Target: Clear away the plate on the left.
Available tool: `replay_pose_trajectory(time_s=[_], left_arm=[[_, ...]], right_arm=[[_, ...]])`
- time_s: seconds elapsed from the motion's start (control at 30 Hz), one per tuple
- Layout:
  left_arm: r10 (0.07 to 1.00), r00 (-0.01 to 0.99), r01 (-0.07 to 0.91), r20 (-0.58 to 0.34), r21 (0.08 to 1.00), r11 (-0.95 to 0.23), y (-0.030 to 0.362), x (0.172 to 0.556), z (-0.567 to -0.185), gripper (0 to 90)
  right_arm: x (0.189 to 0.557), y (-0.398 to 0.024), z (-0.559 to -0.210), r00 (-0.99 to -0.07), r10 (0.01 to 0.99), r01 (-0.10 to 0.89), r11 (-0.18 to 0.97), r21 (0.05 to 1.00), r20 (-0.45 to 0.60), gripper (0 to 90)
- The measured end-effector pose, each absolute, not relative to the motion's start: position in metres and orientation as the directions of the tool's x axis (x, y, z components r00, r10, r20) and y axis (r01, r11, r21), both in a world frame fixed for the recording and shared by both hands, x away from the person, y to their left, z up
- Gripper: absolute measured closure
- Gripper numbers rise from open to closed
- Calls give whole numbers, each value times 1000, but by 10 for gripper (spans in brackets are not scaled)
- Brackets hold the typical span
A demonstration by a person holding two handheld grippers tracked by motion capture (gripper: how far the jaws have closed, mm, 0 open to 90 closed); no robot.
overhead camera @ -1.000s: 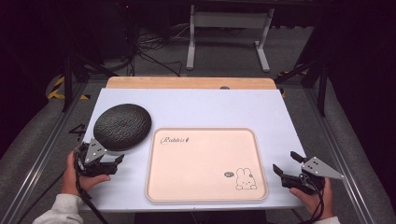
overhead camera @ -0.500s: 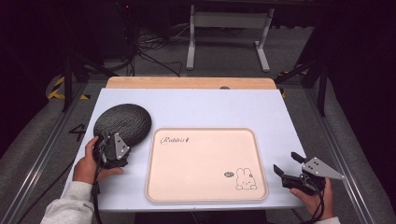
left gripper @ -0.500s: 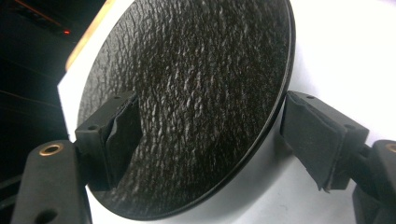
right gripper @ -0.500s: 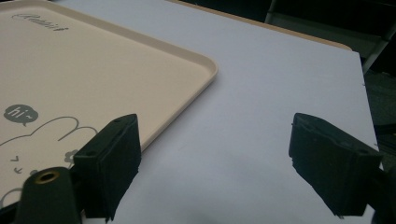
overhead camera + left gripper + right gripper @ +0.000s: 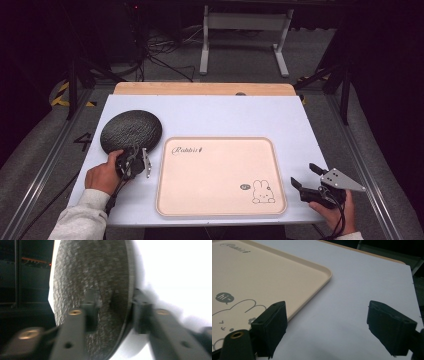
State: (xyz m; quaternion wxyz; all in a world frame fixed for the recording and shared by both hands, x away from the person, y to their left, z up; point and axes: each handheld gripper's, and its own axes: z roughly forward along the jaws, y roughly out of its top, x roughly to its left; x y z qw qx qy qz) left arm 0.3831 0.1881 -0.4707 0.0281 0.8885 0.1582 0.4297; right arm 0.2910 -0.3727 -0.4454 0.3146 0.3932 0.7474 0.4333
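Left hand: the left hand (image 5: 102, 176) comes in from the near left of the desk, its grey sleeve (image 5: 80, 222) at the bottom edge; it holds the left gripper (image 5: 134, 161) rolled on its side, pointing away toward the near rim of the black plate (image 5: 131, 131).
Left jaws: they have just been closing, with the plate's rim between them. In the left gripper view one jaw lies over the plate's textured face (image 5: 95, 282) and the other against its underside at the rim, so the jaws are clamped on the plate's edge.
Black plate: a round, dark, rough-textured plate on the left part of the desk, just left of the tray's far left corner and apart from it.
Right hand: the right hand (image 5: 334, 212) rests at the near right corner of the desk, holding the right gripper (image 5: 303, 176) roughly level and pointing left and away toward the tray.
Right jaws: standing wide apart with bare desk between them (image 5: 325, 322); nothing held or touched.
Tray: a pale pink tray (image 5: 220, 172) lies flat in the near middle of the desk, with script lettering at its far left and a rabbit drawing (image 5: 262, 192) at its near right.
Desk: a white sheet (image 5: 225, 117) covers it, with a wooden strip (image 5: 200, 89) showing along the far edge.
Room: dark, with a grey floor, cables (image 5: 160, 55) and a metal stand (image 5: 245, 30) beyond the desk.
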Motion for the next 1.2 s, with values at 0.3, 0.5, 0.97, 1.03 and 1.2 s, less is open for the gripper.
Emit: replay_pose_trajectory(time_s=[0.3,0.5,0.97,1.03,1.2], left_arm=[[223,463,213,858,137,-967,180,383,-473,847],[256,450,210,856,177,-962,183,383,-468,866],[313,430,173,847,263,-949,178,373,-455,867],[313,429,157,847,271,-950,176,370,-451,868],[299,422,113,856,277,-954,164,358,-441,867]], right_arm=[[290,-375,-446,-490,862,314,311,897,-127,166],[290,-375,-445,-488,863,313,313,897,-131,166],[290,-375,-445,-488,862,313,321,894,-138,165],[290,-375,-445,-487,863,315,321,893,-138,166],[289,-375,-445,-485,863,313,319,894,-138,165]])
